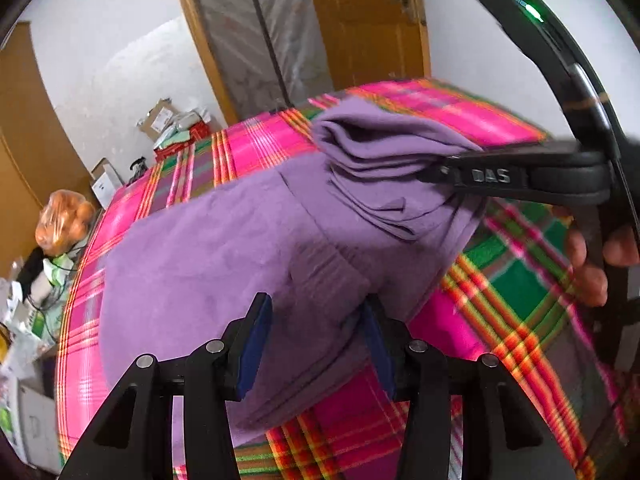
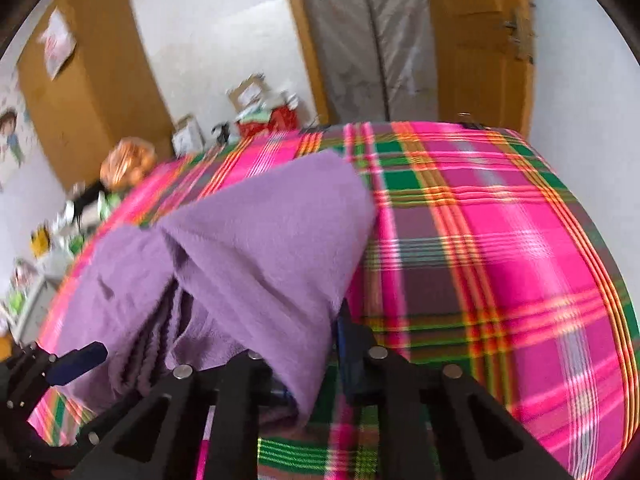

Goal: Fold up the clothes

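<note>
A purple cloth [image 1: 208, 264] lies partly folded on a pink and green plaid bedspread [image 1: 520, 288]. In the left wrist view my left gripper [image 1: 316, 320] stands open at the cloth's near edge, its blue pads [image 1: 254, 344] on either side of the fabric. My right gripper [image 1: 436, 174] comes in from the right, shut on a bunch of folded layers that it holds above the rest. In the right wrist view the purple cloth [image 2: 272, 240] drapes over my right gripper [image 2: 300, 344] and hides its left finger. My left gripper [image 2: 76, 360] shows at the lower left.
A person's hand [image 1: 588, 268] holds the right gripper's handle. Beyond the bed's left edge are cardboard boxes [image 1: 160, 120], a bag of orange things [image 1: 60, 224] and clutter. A wooden door [image 2: 476, 40] and a plastic-covered doorway [image 2: 368, 32] stand behind the bed.
</note>
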{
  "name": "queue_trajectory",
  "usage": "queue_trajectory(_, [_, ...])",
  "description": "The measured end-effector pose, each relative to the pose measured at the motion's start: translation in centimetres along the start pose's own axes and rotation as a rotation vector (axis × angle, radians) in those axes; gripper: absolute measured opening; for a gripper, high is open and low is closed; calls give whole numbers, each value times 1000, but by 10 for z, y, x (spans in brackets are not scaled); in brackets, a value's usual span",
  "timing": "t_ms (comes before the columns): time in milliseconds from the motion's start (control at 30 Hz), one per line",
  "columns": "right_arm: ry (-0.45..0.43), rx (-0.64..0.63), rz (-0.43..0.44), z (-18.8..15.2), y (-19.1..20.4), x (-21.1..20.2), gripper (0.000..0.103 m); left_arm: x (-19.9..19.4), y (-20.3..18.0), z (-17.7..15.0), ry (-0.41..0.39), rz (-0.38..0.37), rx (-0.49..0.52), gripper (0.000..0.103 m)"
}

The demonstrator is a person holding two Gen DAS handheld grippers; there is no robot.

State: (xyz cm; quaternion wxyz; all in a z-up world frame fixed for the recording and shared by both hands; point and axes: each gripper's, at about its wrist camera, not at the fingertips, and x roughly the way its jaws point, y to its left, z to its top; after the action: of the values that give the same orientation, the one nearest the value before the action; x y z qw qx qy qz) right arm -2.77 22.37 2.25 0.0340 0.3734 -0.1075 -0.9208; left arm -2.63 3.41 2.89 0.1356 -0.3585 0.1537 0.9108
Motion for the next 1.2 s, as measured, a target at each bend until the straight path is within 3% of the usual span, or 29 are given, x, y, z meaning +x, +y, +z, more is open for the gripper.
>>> queue_trajectory(133, [-85,45,-30,3,-15,-38,13,-14,11,3,-59,19,-31,14])
queue_trajectory(233, [-136,80,-77,5,-31,-66,12,-21,24,3,-77,28,-72,14])
queue_trajectory(300, [-179,101,-167,4,-47,-86,1,-24,34,3,-81,19,-104,14])
queue_trajectory(333, [-194,116,-210,4,-58,-95,1,-25,37,2,-82,19,-110,14])
queue_trajectory(433, [-176,206,-246,-2,-99,-111,1,-27,42,-1,-77,29,-114,14])
queue_trajectory(533, [-172,219,-205,-11,-112,-115,2,-23,45,-2,-55,18,-116,14])
queue_trajectory(633, [-157,193,-110,-18,-101,-107,3,-15,43,-3,-22,-55,-113,15])
queue_trajectory(700, [-132,173,-44,-22,-91,-97,14,-7,41,-5,16,-108,-134,16])
queue_trajectory(767, [-105,145,-7,-25,-80,-86,18,-3,37,-7,39,-158,-141,17])
queue_trajectory(867, [-66,122,32,-33,-65,-75,21,2,25,-10,50,-129,-101,20])
queue_trajectory(1200, [51,17,139,-53,-15,-37,55,15,-3,1,53,-12,42,25])
